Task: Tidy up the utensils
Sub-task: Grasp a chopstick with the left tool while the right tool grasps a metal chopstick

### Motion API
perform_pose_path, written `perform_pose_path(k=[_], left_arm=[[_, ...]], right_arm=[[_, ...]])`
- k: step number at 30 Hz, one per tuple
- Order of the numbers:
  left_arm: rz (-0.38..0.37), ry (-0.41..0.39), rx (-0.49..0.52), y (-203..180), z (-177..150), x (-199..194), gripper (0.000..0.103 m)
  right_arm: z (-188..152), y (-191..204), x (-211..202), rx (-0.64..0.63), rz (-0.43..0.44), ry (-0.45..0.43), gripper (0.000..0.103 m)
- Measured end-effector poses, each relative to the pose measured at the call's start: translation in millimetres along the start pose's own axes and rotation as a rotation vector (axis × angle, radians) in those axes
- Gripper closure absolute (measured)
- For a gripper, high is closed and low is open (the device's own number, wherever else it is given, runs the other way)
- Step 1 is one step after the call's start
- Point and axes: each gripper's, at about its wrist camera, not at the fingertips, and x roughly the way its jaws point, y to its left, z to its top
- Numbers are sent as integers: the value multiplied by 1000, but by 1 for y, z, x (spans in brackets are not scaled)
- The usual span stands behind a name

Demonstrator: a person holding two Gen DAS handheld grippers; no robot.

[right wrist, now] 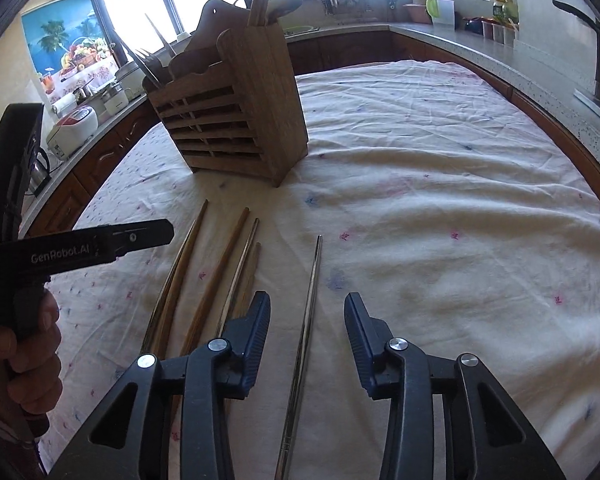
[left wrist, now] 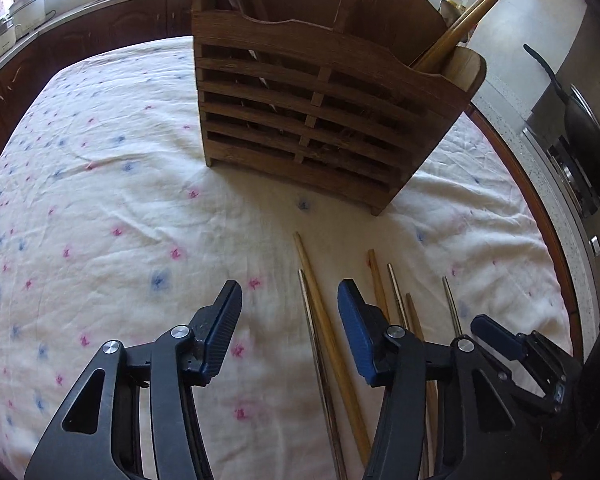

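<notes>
A slatted wooden utensil holder (left wrist: 312, 104) stands on the table ahead; it also shows in the right wrist view (right wrist: 236, 112), with utensils standing in it. Several wooden and metal chopsticks lie on the cloth. My left gripper (left wrist: 290, 300) is open and empty, with a wooden chopstick (left wrist: 332, 344) and a metal one (left wrist: 320, 364) between its fingers on the cloth. My right gripper (right wrist: 307, 312) is open and empty, low over a single metal chopstick (right wrist: 306, 320). Wooden chopsticks (right wrist: 216, 280) lie to its left.
The table has a white cloth (left wrist: 100, 208) with pink and blue flowers. A counter runs round it, with a black wok (left wrist: 588, 136) on a stove at the right and rice cookers (right wrist: 76, 128) at the left. The left gripper's body (right wrist: 60, 248) shows in the right wrist view.
</notes>
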Motion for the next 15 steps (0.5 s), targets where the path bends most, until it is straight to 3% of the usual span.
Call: perform_pose_path(k=[4, 7, 11, 15], left_arm=[[9, 49, 38, -9, 11, 19, 66], [57, 42, 106, -23, 13, 23, 70], [102, 20, 176, -37, 9, 26, 94], [78, 20, 156, -36, 8, 23, 95]], right_arm=[[4, 1, 6, -16, -13, 9, 71], [8, 2, 11, -34, -27, 14, 77], [10, 6, 15, -77, -68, 13, 89], [11, 6, 16, -80, -70, 12, 96]])
